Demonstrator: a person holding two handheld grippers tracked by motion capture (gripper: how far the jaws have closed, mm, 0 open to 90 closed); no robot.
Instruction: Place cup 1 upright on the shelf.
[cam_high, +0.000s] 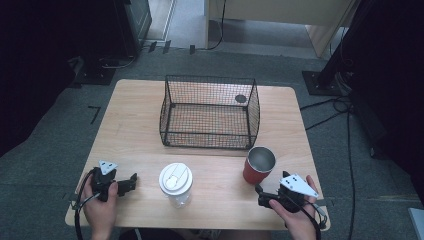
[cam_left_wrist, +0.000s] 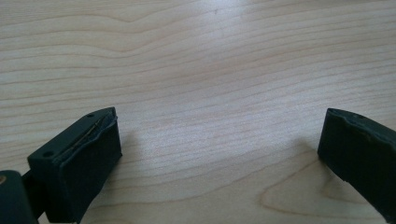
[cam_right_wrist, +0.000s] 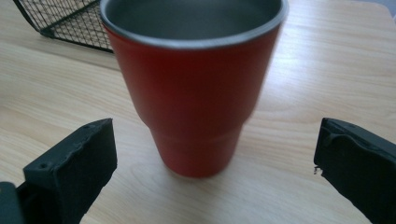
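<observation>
Jaws of the right gripper (cam_right_wrist: 215, 154) stand wide apart, with the red cup (cam_right_wrist: 194, 88) upright just ahead between them, untouched, at the table's (cam_high: 135, 130) five o'clock. Its steel inside looks bare. The wire basket (cam_high: 210, 112) at twelve o'clock holds nothing. At six o'clock stands a lidded clear tumbler (cam_high: 176, 184). The left gripper (cam_left_wrist: 219, 144) gapes over bare wood, which its own view shows close.
</observation>
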